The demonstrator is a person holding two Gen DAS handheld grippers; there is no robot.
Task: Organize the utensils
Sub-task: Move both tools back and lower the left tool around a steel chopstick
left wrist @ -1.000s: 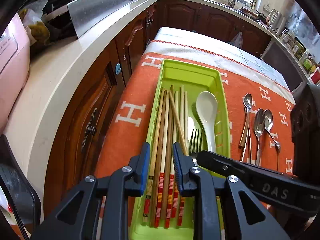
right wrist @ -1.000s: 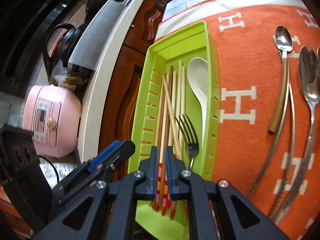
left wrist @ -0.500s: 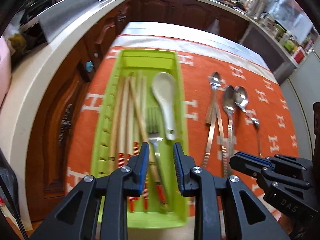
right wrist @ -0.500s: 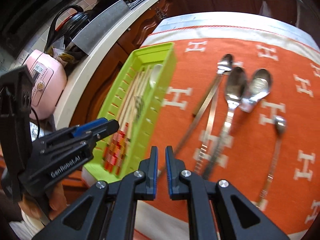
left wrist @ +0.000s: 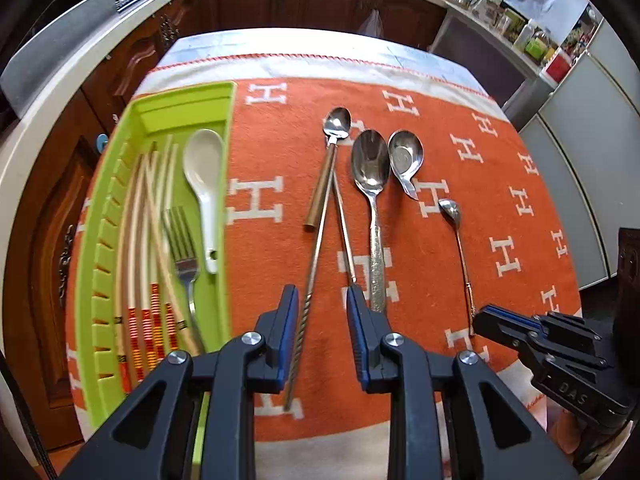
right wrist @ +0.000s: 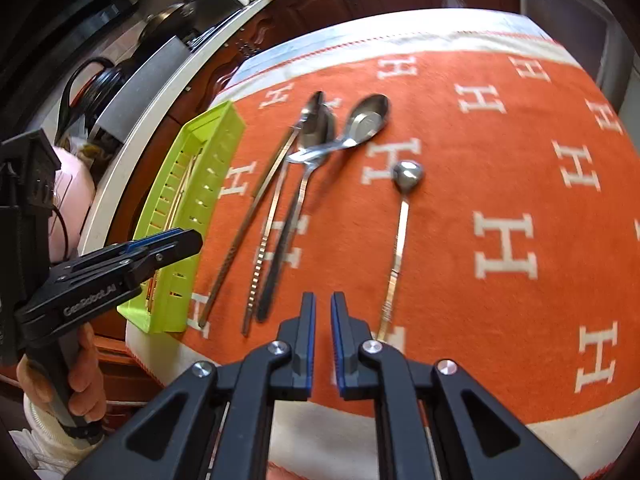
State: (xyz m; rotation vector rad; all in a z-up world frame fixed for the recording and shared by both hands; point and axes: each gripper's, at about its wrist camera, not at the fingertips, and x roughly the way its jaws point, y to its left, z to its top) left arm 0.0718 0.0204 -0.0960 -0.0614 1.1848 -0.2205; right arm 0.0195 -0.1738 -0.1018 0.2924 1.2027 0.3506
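Both grippers empty: left gripper (left wrist: 322,312) fingers slightly spread, straddling the metal chopsticks (left wrist: 316,240); right gripper (right wrist: 322,320) fingers nearly pressed together, thin spoon (right wrist: 400,236) handle just at 1 o'clock. Best to open wider before descending, pinch one handle only, near its tail. Next out, large spoon (left wrist: 372,184) touching short spoon (left wrist: 406,158); wood-handled spoon (left wrist: 326,168) lying across the chopsticks, likely to drag. Tray (left wrist: 110,280) at 9 o'clock, already crowded: chopsticks, fork (left wrist: 182,248), white spoon (left wrist: 204,184). Cabinets (left wrist: 280,4) beyond, clear of the work.

Both grippers (left wrist: 323,298) (right wrist: 323,306) have swung from the tray (left wrist: 224,92) to the loose spoons (left wrist: 370,160)
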